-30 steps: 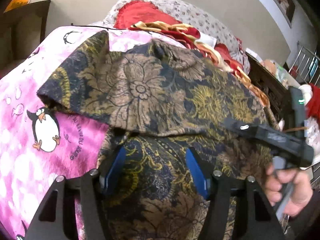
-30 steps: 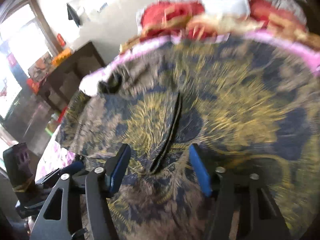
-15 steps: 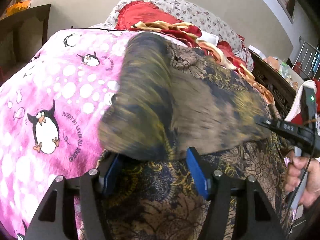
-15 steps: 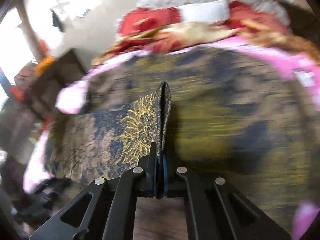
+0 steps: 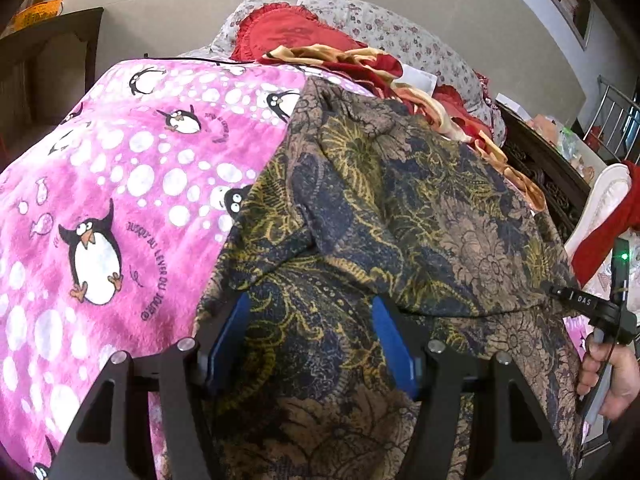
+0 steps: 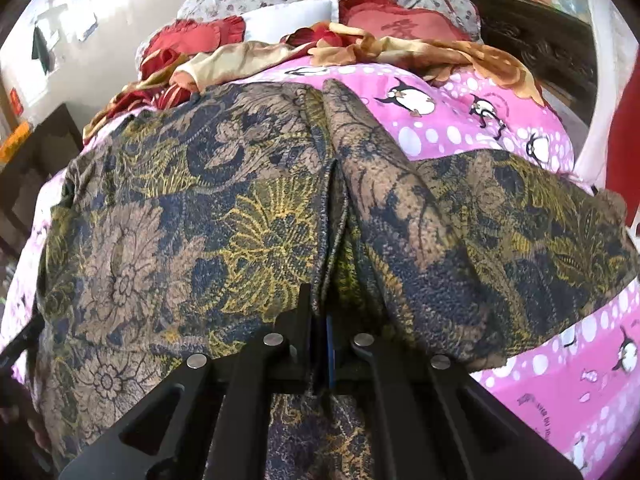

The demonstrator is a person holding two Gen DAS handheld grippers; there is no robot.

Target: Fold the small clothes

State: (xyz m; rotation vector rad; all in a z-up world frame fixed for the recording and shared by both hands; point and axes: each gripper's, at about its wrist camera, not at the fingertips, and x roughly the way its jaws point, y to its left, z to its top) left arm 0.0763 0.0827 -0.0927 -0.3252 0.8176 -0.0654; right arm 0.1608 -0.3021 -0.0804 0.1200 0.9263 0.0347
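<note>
We see the floral garment (image 5: 400,208) spread on the pink penguin blanket (image 5: 120,184) over the bed. Left gripper (image 5: 310,344): jaws apart, resting on the near hem, cloth lying between them ungripped. Right gripper (image 6: 320,344): jaws together, clamped on a raised fold (image 6: 336,208) of the garment's edge.

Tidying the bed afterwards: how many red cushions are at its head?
2 red cushions: one left of the white pillow, one right of it with an embroidered character; draped fabric may hide more.
</note>
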